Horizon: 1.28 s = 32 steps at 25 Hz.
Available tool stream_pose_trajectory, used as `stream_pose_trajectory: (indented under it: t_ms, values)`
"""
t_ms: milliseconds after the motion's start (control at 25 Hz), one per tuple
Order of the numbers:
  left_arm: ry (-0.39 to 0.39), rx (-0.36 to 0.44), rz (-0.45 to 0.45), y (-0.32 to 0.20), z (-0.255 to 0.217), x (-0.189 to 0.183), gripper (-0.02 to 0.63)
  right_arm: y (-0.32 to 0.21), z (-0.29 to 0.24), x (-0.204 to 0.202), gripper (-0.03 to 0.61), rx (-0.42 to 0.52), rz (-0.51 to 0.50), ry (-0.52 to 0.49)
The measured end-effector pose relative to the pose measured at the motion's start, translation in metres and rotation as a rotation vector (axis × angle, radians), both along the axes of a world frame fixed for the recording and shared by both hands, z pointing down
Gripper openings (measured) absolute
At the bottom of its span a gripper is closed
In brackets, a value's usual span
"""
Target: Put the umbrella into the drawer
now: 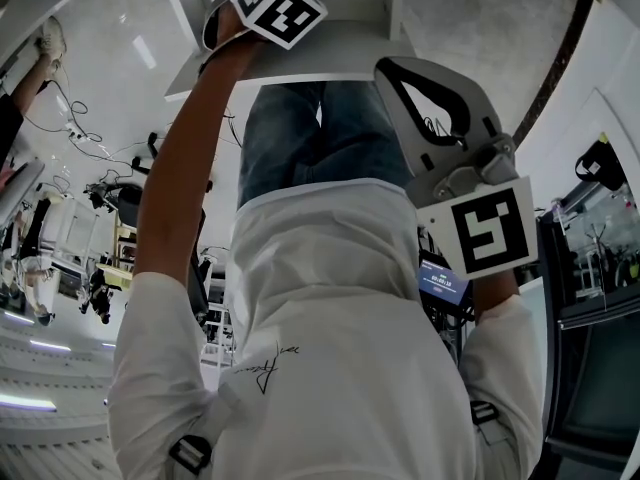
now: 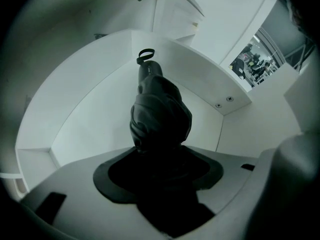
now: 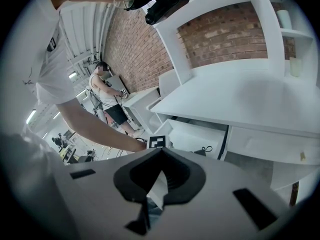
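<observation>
L claw (image 2: 159, 159) is clamped on the umbrella (image 2: 160, 111), gripping its near end. The rest sticks out away from me into the drawer (image 2: 90, 119). The umbrella is black, folded short and matte. Its fabric is bunched in twisted folds, fat in the middle and narrower toward the far end. A thin loop strap (image 2: 145, 55) sits at the far tip. White drawer walls surround it on all sides. Can't tell if it touches the drawer bottom.

R claw (image 3: 161, 153) is shut w/ nothing in it, its tips meeting. It's held back from the drawer & aimed at it. R claw view shows the drawer pulled out under the white surface (image 3: 240, 94). L claw's marker cube (image 3: 157, 142) is at the drawer's front. Just beside the cube, the umbrella's dark end w/ the loop lies inside the drawer. A brick wall (image 3: 225, 39) stands behind the surface.
</observation>
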<state>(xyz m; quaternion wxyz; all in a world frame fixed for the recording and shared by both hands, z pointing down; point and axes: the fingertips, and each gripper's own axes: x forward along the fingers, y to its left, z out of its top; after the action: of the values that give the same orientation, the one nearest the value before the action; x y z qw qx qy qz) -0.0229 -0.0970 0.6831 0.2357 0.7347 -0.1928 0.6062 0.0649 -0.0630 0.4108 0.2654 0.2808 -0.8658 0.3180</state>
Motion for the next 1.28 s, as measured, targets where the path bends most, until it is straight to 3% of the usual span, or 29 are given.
stream_pose_trajectory:
  t_ms: [480, 840, 1280]
  values:
    - [0.011, 0.051, -0.012, 0.0, 0.0, 0.002, 0.261, 0.0, -0.001, 0.001, 0.025, -0.003, -0.009, -0.004]
    - [0.029, 0.039, -0.016, 0.0, -0.004, 0.003, 0.262, 0.001, -0.003, 0.001, 0.025, -0.001, -0.017, -0.008]
    - [0.071, 0.089, -0.021, -0.006, -0.037, 0.011, 0.259, -0.004, -0.02, -0.003, 0.025, 0.031, -0.006, -0.018]
